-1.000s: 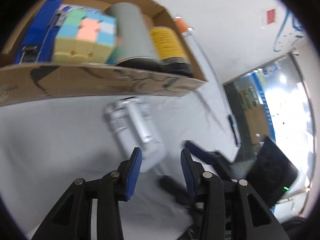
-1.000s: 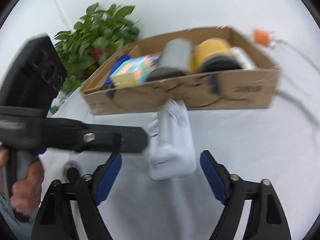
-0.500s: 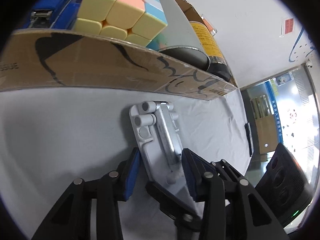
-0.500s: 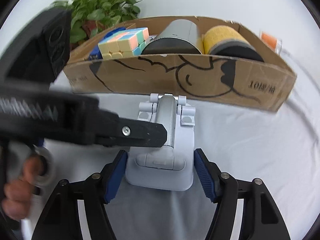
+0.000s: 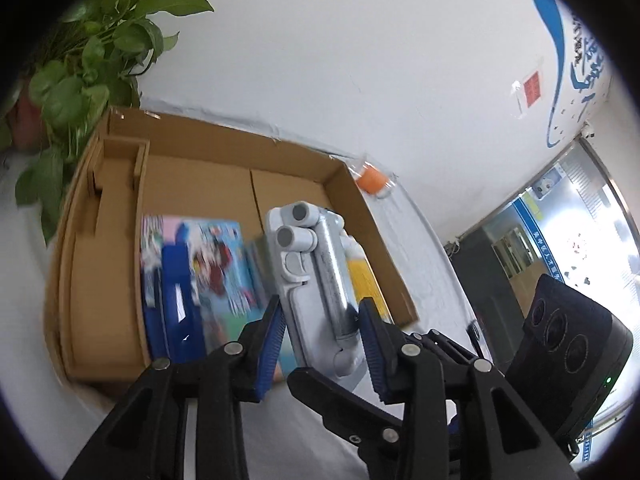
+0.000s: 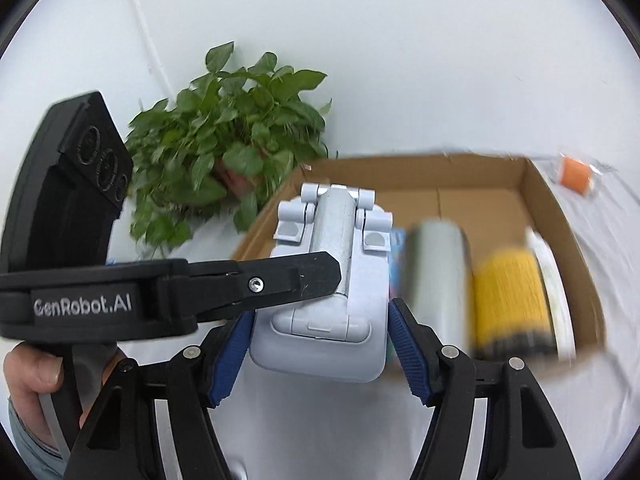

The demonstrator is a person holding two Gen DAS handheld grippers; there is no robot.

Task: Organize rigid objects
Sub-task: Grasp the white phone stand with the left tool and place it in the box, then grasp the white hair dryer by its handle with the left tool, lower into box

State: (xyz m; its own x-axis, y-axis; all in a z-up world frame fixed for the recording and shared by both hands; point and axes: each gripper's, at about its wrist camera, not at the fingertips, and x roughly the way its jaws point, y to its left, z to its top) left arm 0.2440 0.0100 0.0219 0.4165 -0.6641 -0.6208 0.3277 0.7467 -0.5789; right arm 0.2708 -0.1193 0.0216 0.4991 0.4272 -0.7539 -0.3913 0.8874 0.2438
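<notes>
Both grippers hold one white and silver hinged stand (image 5: 316,280), lifted above the table in front of the cardboard box (image 5: 100,216). My left gripper (image 5: 322,332) is shut on its sides. My right gripper (image 6: 320,340) is shut on its wide base (image 6: 320,320). The left gripper's finger (image 6: 256,280) crosses the stand in the right wrist view. The box (image 6: 560,216) holds a grey cylinder (image 6: 436,264), a yellow and black can (image 6: 508,296), a colourful cube (image 5: 200,264) and a blue object (image 5: 172,312).
A potted green plant (image 6: 228,152) stands left of the box (image 5: 80,60). A small orange item in clear wrap (image 6: 576,172) lies on the white cloth beyond the box's right corner. A white wall is behind. A doorway (image 5: 560,240) is at right.
Both grippers closed on the stand and lifted it off the cloth. The view has risen, so the inside of the box now shows from above.
</notes>
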